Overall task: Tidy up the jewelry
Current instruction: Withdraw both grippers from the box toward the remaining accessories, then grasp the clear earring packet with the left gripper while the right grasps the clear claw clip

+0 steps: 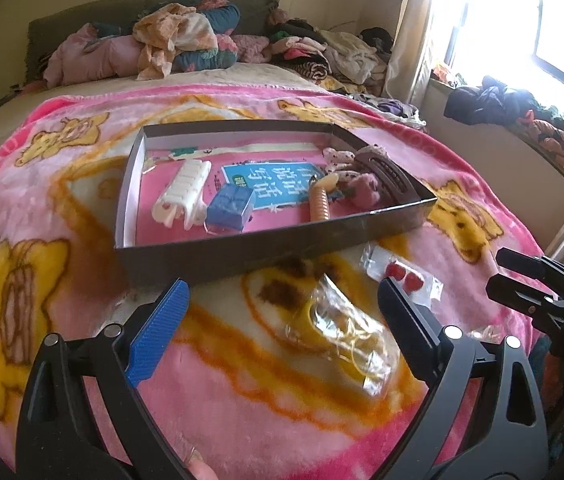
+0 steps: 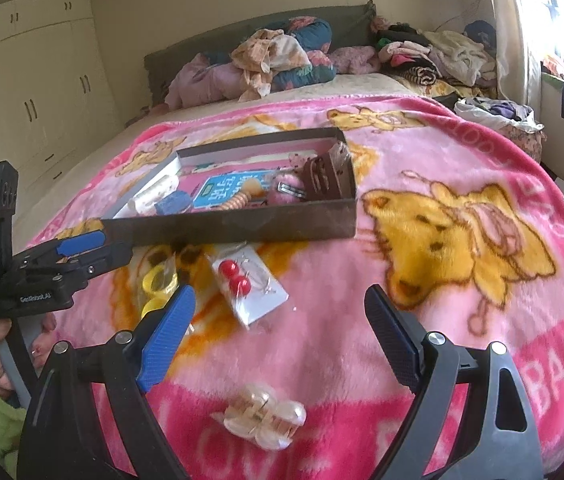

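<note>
**Reaching for the last bits of jewelry**

We are in the picking-up part of the job. Our left gripper [image 1: 282,300] is wide open and holds nothing. Between its fingers, down on the pink blanket [image 1: 62,184] of the bed, lies a clear bag with yellow rings [image 1: 338,336]. Our right gripper [image 2: 278,308] is wide open too, and empty. A clear hair clip [image 2: 264,416] lies on the blanket low between its fingers. The red earrings on a card [image 2: 248,288] lie just in front of the box [image 2: 242,222], between the bag and the clip.

The box already holds a white hair clip [image 1: 184,190], a small blue case [image 1: 229,208], an orange coil [image 1: 319,200] and a brown comb [image 1: 388,174].

Next, we think each gripper needs to go lower, until its fingers sit on both sides of its thing. Then it can squeeze softly. The bag is slippery and floppy, so we should pinch it where it is thick.
</note>
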The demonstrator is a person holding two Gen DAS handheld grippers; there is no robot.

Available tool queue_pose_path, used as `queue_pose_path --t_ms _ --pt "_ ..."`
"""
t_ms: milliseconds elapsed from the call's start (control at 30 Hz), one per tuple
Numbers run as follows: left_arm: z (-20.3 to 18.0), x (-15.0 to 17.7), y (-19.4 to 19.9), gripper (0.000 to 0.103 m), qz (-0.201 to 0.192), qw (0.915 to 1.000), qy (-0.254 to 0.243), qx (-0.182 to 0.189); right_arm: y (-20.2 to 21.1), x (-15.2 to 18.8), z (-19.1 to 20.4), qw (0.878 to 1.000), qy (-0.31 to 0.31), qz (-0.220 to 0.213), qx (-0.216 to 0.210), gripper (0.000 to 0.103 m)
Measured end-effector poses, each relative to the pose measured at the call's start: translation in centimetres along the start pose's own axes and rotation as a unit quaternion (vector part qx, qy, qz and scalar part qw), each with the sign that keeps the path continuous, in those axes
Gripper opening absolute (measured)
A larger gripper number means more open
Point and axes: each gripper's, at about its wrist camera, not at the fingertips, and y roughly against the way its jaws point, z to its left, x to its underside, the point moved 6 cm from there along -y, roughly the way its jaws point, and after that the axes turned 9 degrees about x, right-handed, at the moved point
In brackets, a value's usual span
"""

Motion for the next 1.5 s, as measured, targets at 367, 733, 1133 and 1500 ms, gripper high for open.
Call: queue_pose_path --t_ms 367,733,1133,1500 --pt "0.4 1.1 1.0 0.087 0.000 1.0000 -0.004 -0.005 0.7 2.1 0.3 1.000 0.000 0.025 0.002 0.084" --pt "2.0 2.1 1.7 0.087 0.004 0.9996 0.002 -0.027 0.8 3.9 0.9 0.998 0.003 0.058 0.011 0.084" --pt "5.6 2.8 2.6 0.087 0.002 0.9978 0.020 -0.064 0.0 5.1 1.8 0.996 0.009 0.091 0.014 0.084" --pt "8.6 2.4 1.1 0.081 0.014 0.9965 0.046 -0.069 -0.8 6.0 2.0 0.993 0.008 0.116 0.015 0.064"
